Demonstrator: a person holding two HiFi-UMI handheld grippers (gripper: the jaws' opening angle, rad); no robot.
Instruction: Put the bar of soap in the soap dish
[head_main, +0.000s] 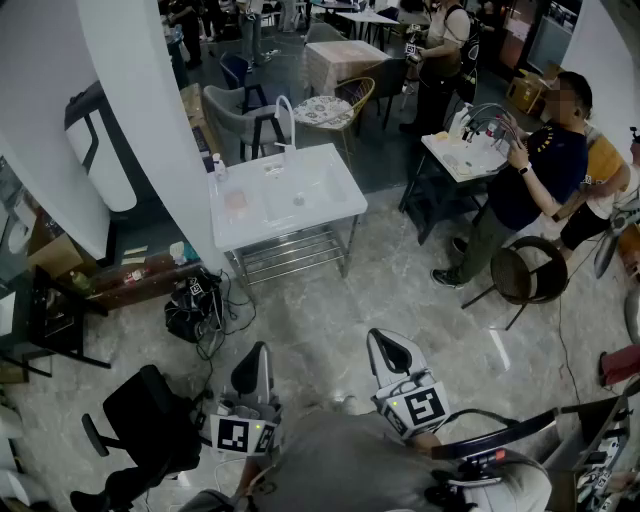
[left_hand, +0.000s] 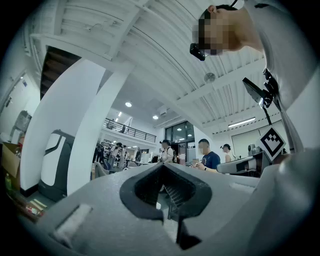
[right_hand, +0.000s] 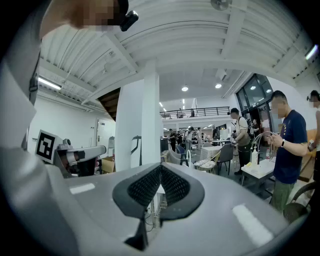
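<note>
Far off at 12 o'clock from the left gripper (head_main: 252, 368) stood the white desk (head_main: 335, 190), bearing a pinkish thing (head_main: 236, 203), perhaps the soap. Both jaws were closed and empty; the right gripper (head_main: 390, 352) stood slightly farther from it.

white table (head_main: 338, 188), grey marbled floor (head_main: 330, 310)

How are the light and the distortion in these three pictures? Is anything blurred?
Head view: dim, with wide-angle bending at the edges; the white sink table is the brightest thing. Left gripper view and right gripper view: round black border, strong fisheye; the near jaws look soft, the hall behind sharper.
</note>
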